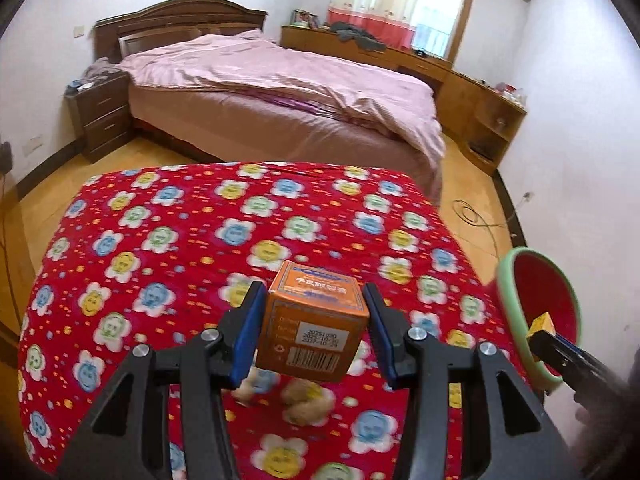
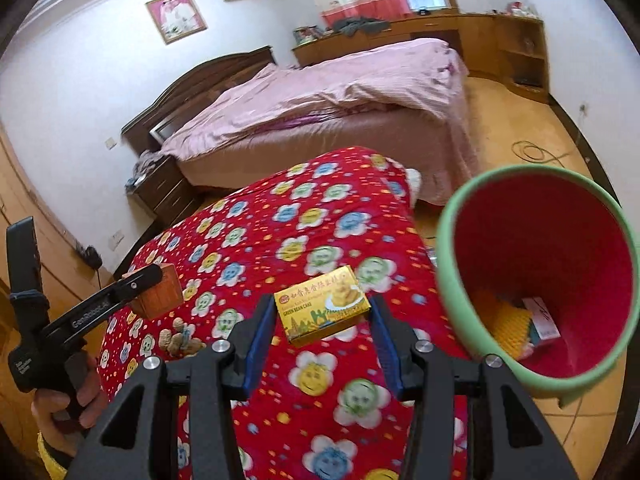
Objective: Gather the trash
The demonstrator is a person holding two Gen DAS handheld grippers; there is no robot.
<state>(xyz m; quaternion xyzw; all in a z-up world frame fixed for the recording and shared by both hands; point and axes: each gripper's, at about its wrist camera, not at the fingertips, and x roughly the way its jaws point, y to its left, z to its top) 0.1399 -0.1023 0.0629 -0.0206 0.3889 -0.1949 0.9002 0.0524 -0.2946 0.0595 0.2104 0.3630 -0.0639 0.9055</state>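
Boxes held over the flowered bench

Peanuts [image 2: 180,340] in their shells lie on the near left part of the red flowered cloth [image 1: 168,216] that covers the bench, a small loose cluster resting on the fabric. Above them, the left gripper [image 1: 316,320] is clamped on an orange carton [image 1: 316,324], its blue pads [image 1: 250,332] pressed against the two side faces. The carton hangs clear of the cloth, with its barcode and date label turned toward the camera. In the right wrist view the same gripper shows from the side, with a person's hand [image 2: 64,412] wrapped around its black handle at the left edge.

To the right of it, the right gripper [image 2: 324,312] holds a yellow box [image 2: 324,308] marked GREEN BEAN CAKE between its blue pads, jaws about half apart and closed on the box's short ends. The box is tilted slightly and is raised above the cloth.

Further right, just off the bench's right edge, stands a red bin [image 2: 560,264] with a pale green rim, its mouth tipped toward the right camera. Inside, at the bottom, lie a yellow textured piece and a pale box.

Far behind the bench, a bed [image 1: 288,92] with pink bedding runs across the room.
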